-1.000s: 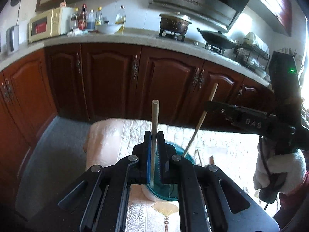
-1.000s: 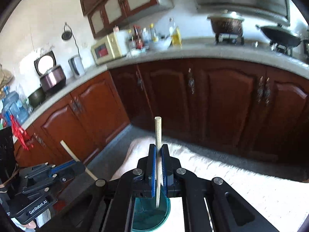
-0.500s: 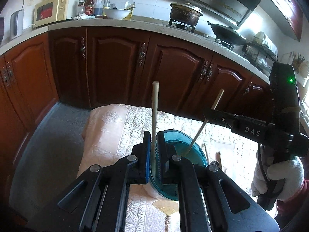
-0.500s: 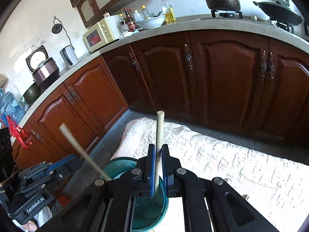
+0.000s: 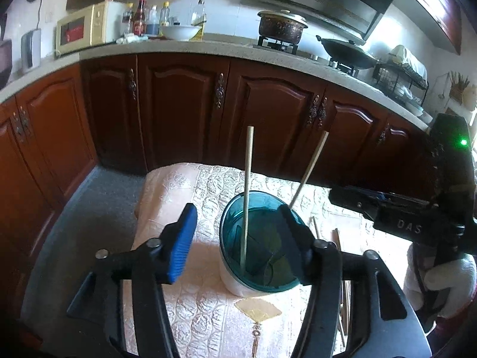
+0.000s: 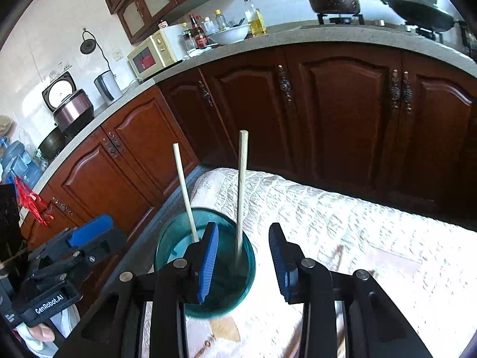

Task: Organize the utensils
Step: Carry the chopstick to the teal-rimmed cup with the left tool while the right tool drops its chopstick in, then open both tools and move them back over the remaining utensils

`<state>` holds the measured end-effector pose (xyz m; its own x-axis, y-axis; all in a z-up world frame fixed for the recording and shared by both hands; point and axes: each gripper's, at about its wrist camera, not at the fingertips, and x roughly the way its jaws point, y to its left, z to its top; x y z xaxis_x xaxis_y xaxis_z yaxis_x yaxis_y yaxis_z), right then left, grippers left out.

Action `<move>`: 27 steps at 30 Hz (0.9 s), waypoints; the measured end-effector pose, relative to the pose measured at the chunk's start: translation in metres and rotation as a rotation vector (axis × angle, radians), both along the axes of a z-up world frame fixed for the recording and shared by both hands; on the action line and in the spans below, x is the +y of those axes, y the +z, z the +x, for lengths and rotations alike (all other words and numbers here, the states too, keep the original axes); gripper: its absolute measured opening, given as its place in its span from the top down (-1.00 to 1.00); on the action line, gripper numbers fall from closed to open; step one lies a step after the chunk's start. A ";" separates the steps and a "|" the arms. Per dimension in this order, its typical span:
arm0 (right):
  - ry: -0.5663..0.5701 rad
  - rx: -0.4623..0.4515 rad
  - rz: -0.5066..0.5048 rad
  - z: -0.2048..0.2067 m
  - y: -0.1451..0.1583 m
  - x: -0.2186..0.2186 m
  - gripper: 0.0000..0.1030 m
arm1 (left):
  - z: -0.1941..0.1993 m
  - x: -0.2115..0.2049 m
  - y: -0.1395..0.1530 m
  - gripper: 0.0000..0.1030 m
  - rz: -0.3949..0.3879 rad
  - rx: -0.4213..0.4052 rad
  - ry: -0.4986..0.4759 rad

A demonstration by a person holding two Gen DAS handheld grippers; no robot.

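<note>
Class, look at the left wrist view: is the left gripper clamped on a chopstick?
No. The left gripper is wide open, its fingers clear of the chopstick standing in the teal cup.

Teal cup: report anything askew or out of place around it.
Nothing spilled. Both chopsticks stand in the teal cup, leaning apart. More chopsticks lie loose on the cloth beside it, not yet put away.

Dark red-brown wooden cabinets [image 5: 179, 110] under a speckled countertop [image 5: 184, 49], grey floor [image 5: 92, 205], white-tiled wall [image 6: 59, 24].
</note>
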<state>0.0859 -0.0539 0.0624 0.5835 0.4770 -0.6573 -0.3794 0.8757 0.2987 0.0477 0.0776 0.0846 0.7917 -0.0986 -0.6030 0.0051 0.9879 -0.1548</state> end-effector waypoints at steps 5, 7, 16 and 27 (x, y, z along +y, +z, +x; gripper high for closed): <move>-0.052 -0.019 0.005 -0.033 0.004 -0.021 0.20 | -0.017 -0.014 0.005 -0.09 0.024 -0.028 0.004; -0.070 -0.031 -0.005 -0.045 0.005 -0.027 0.20 | -0.023 -0.022 0.004 -0.09 0.028 -0.031 -0.004; -0.144 -0.046 -0.050 -0.097 0.000 -0.067 0.16 | -0.039 -0.065 -0.008 -0.09 0.055 0.001 -0.078; -0.239 -0.001 -0.089 -0.132 -0.025 -0.115 0.15 | -0.048 -0.108 -0.030 -0.09 0.084 0.054 -0.131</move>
